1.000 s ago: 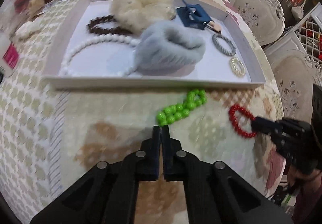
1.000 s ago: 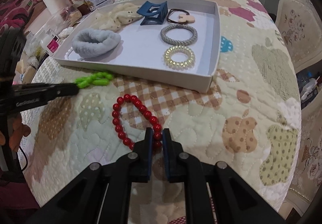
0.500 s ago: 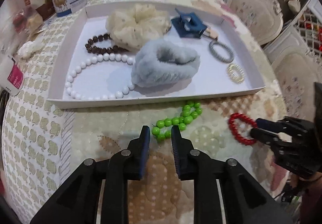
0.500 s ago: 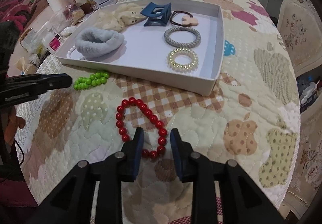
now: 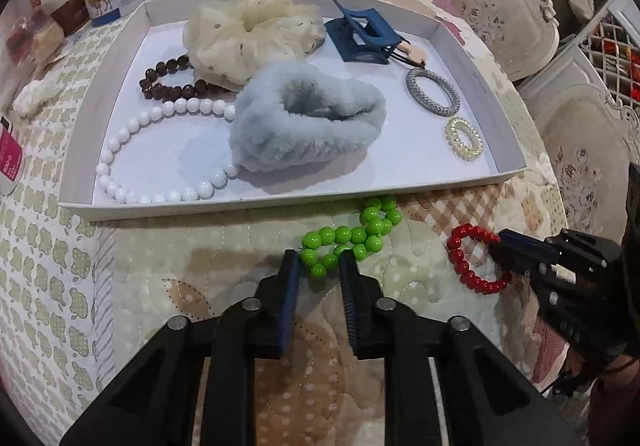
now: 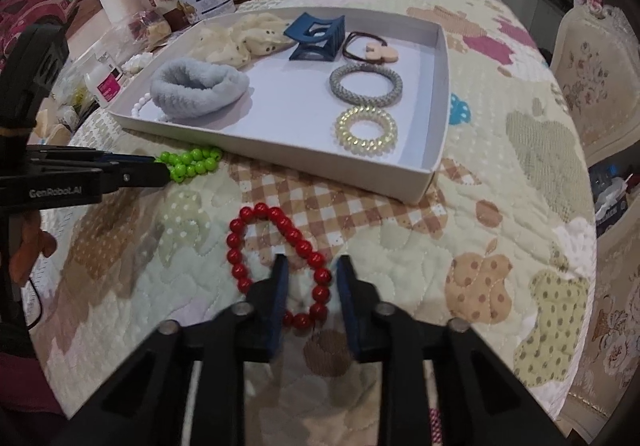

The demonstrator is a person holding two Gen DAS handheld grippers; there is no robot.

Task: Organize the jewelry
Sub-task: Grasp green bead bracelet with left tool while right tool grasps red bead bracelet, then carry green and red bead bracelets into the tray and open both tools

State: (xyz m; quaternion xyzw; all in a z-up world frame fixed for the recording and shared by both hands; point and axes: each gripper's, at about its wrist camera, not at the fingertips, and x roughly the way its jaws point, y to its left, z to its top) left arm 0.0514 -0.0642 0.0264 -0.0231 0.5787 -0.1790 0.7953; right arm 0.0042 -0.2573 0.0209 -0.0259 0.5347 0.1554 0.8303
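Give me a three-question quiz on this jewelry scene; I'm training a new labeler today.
1. True or false: the green bead bracelet lies inside the white tray.
2. Which bracelet does the right gripper straddle? A red bead bracelet B white bead necklace
3. Fill in: the left gripper is ___.

Key: 1 false; 2 A; 3 open

Count, both views. Bead strands: four, namely green bracelet (image 5: 352, 238), red bracelet (image 6: 280, 266), brown bracelet (image 5: 170, 83), white necklace (image 5: 160, 153). Scrunchies: two, cream (image 5: 248, 33) and grey-blue (image 5: 304, 121). Hair rings: two, grey (image 6: 366, 83) and clear coil (image 6: 366, 129). Claw clip (image 6: 316, 37): one. Tray (image 6: 436, 133): one.
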